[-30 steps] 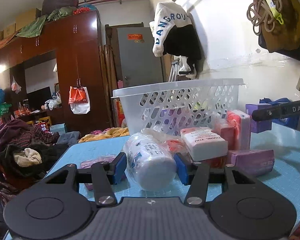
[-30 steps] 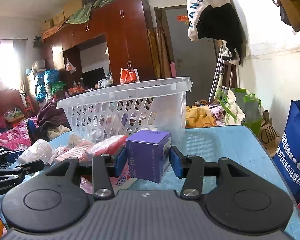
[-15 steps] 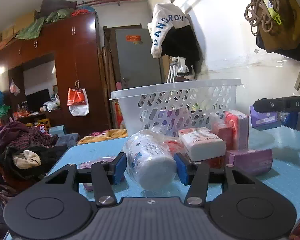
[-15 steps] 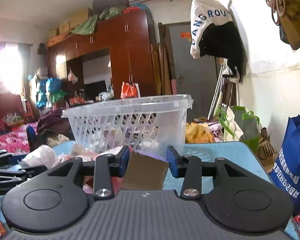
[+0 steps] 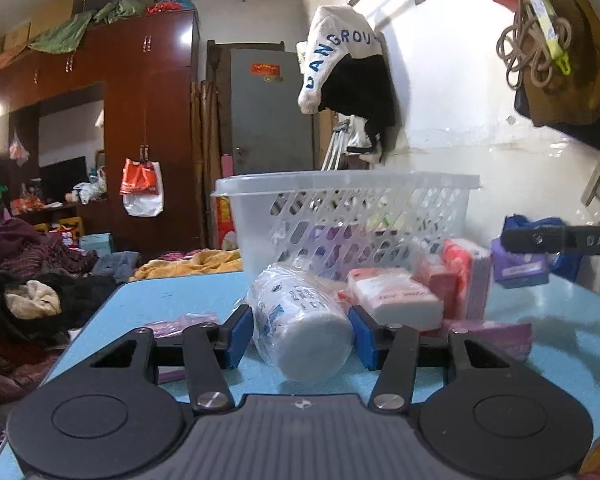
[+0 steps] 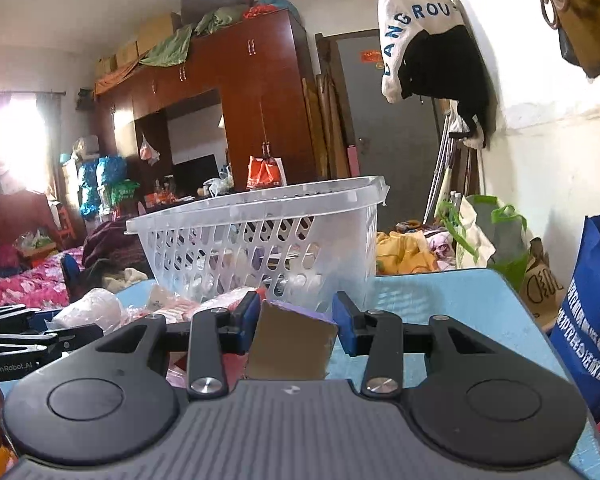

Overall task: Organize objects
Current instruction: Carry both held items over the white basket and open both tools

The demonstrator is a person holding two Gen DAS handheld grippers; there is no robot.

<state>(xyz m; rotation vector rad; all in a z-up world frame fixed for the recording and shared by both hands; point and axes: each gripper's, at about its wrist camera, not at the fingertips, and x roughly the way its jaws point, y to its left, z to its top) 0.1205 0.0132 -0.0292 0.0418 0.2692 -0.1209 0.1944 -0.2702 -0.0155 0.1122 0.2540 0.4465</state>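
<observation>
A white plastic-wrapped roll (image 5: 300, 320) lies on the blue table (image 5: 172, 300), and my left gripper (image 5: 302, 336) is shut on it, both blue pads against its sides. My right gripper (image 6: 296, 320) is shut on a small purple box (image 6: 292, 344), held off the table and tilted so its brown underside faces the camera. In the left wrist view that box (image 5: 520, 266) hangs at the right under a black finger (image 5: 540, 238). A white perforated basket (image 5: 340, 184) stands just behind both grippers, with items inside. From the right wrist view the left gripper (image 6: 20, 332) and roll (image 6: 92, 308) show at far left.
Loose packs crowd the table before the basket (image 6: 260, 208): a white-and-red pack (image 5: 396, 300), a pink-red pack (image 5: 460, 264), a flat purple box (image 5: 496, 332), a pink packet (image 5: 188, 318). A blue bag (image 6: 588, 320) stands right of the table; a wall runs along that side.
The right gripper has lifted the purple box off the table and tipped it back, so its brown underside now shows. The left gripper and roll have hardly moved.
</observation>
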